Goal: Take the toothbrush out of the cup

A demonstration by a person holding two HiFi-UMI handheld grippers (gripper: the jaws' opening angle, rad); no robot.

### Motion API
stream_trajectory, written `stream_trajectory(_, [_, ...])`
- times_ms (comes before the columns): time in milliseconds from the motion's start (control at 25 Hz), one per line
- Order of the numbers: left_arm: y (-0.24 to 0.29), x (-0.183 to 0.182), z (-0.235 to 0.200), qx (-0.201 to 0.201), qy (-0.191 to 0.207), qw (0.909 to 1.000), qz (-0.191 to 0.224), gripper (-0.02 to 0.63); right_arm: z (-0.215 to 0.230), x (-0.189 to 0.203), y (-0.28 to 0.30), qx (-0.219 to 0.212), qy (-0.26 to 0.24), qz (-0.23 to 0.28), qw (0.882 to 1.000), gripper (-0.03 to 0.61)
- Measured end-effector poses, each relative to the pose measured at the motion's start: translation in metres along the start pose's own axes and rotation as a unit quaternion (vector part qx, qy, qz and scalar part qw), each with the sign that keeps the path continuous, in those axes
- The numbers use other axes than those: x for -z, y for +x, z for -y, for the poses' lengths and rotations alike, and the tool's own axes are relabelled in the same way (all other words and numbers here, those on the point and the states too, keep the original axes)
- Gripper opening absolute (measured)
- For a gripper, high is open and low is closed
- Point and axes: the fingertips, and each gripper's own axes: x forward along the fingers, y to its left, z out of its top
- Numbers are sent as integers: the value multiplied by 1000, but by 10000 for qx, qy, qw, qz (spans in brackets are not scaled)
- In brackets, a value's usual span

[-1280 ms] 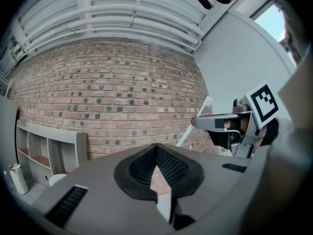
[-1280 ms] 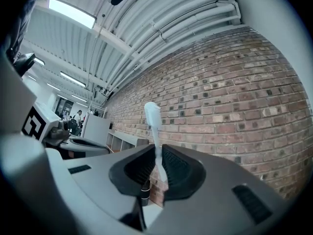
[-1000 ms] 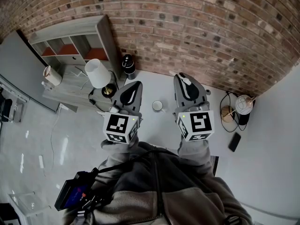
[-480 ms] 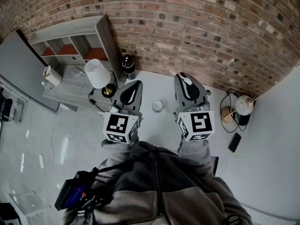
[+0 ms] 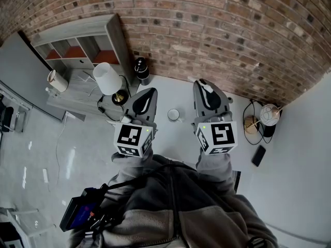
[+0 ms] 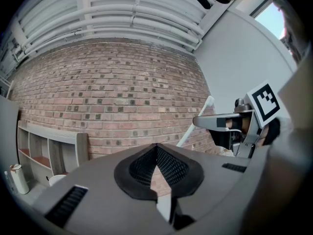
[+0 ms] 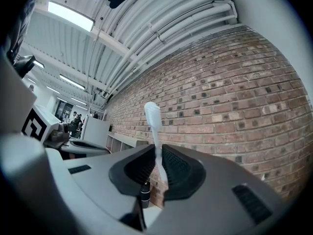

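- Standing upright, the white toothbrush [image 7: 155, 131] is pinched by its thin handle between the narrowly set pads of the right gripper [image 7: 156, 155], with its broader head uppermost.
- The left gripper [image 6: 156, 155] has its jaws pressed together on nothing.
- A small white cup [image 5: 174, 115] sits between both grippers, apart from the toothbrush; its inside is too small to make out.
- The white surface [image 5: 170, 89] meets a brick wall [image 5: 217, 30]; a shelf unit [image 5: 77, 45] and a white-shaded lamp [image 5: 107, 79] stand at the left.

Bright, even light from ceiling strip lights [image 7: 71, 16]; soft shadows; heavy fisheye warp, dark vignette at edges.
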Motion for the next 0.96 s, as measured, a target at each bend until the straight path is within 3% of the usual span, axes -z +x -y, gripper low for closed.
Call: stream_trajectory(960, [-5, 5, -7, -53, -29, 10000, -64, 5, -7, 6, 1, -79, 76, -4, 9999, 49])
